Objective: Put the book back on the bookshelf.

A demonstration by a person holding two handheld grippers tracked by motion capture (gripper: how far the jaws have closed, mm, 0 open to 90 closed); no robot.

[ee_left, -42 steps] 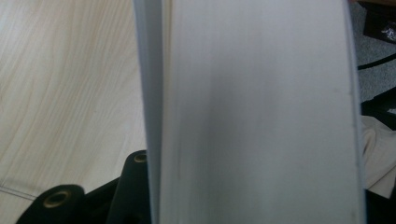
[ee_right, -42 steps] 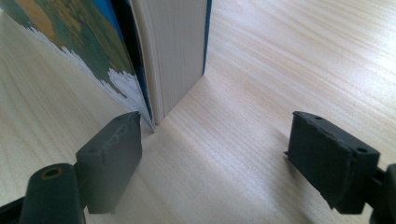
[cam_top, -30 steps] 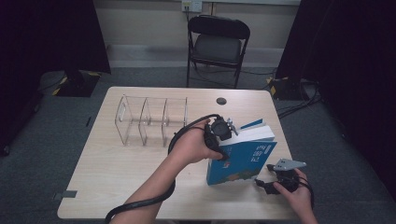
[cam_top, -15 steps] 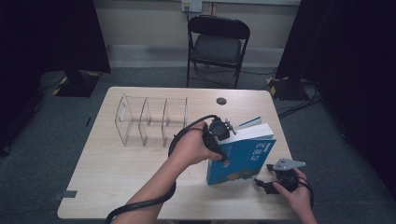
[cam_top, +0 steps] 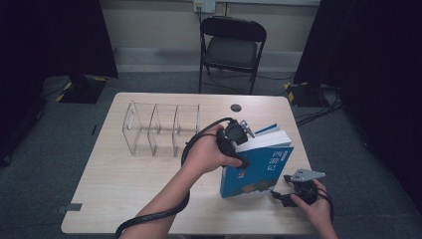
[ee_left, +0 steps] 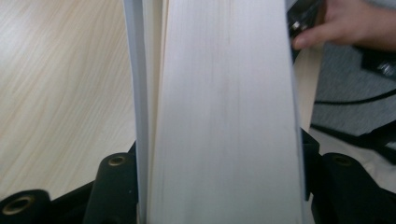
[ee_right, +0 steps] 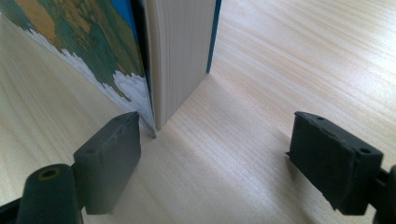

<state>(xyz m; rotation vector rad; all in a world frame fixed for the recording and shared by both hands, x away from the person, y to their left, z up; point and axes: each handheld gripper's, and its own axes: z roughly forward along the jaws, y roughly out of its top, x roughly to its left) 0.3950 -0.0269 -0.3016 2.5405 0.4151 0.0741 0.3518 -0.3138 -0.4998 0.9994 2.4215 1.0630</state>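
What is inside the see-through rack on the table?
Nothing. The clear rack has several slots, and through its walls only the wooden table shows. The blue book stands upright outside it, to its right. The slot nearest the left hand is partly covered.

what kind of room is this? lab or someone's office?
Looks like a lab or recording studio rather than an office: black curtains on both sides, loose cables on grey carpet, one folding chair behind a bare wooden table.
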